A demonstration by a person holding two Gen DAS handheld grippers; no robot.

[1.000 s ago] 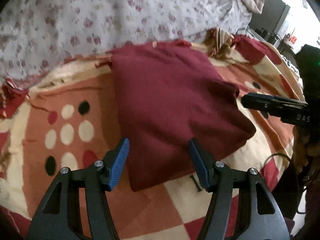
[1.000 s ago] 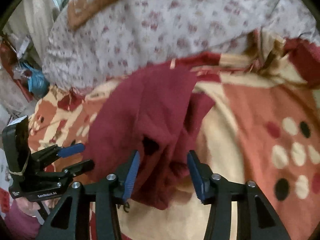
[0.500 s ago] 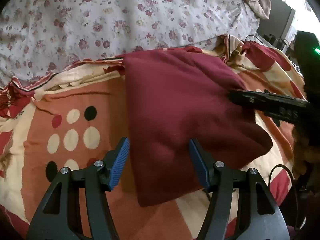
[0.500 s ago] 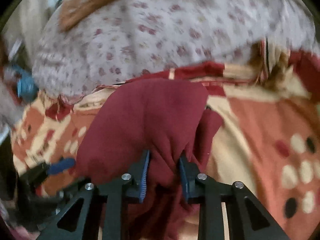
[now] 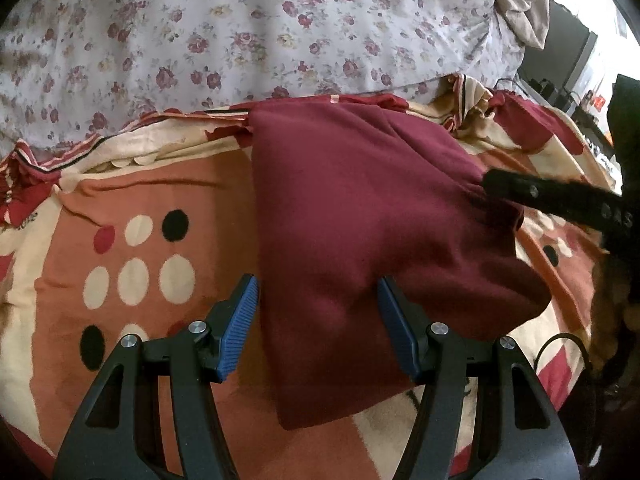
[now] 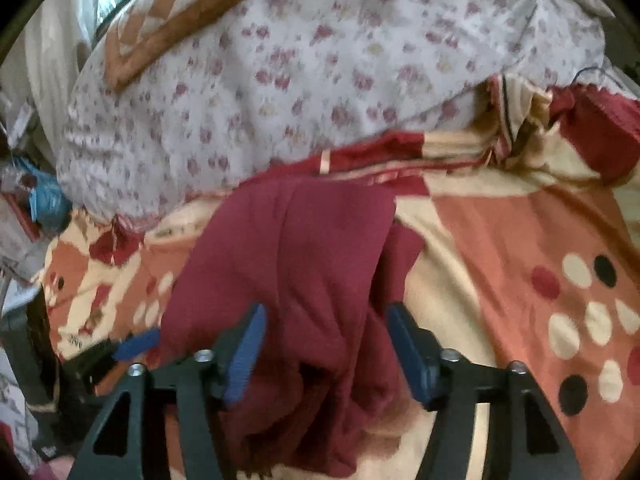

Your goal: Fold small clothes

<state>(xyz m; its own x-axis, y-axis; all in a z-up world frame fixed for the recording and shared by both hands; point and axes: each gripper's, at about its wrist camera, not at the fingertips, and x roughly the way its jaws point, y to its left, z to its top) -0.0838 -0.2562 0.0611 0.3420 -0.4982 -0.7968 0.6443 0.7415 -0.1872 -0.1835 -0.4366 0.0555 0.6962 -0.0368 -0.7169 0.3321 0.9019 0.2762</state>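
Observation:
A dark red garment [image 5: 360,220] lies folded on the patterned blanket [image 5: 132,200], its near corner toward me. My left gripper [image 5: 316,284] hovers open over its near part, the blue pads [image 5: 244,320] apart and not pressing the cloth. My right gripper [image 5: 540,196] reaches onto the garment's right side. In the right wrist view the garment [image 6: 304,248] is bunched into loose folds. The right gripper [image 6: 326,332] has its jaws opening with a fold between them, pads off the cloth. The left gripper [image 6: 132,346] shows at the lower left.
A floral quilt [image 5: 280,20] is heaped behind the blanket, with a brown-patterned pillow [image 6: 168,20] on it. A blue bag and clutter [image 6: 44,200] sit beyond the bed's left edge. A black cable [image 5: 560,344] and dark furniture [image 5: 568,52] are at the right.
The right gripper pinched a fold of the garment half a second ago and has now let go, jaws wide apart. The left gripper stays open over the near part.

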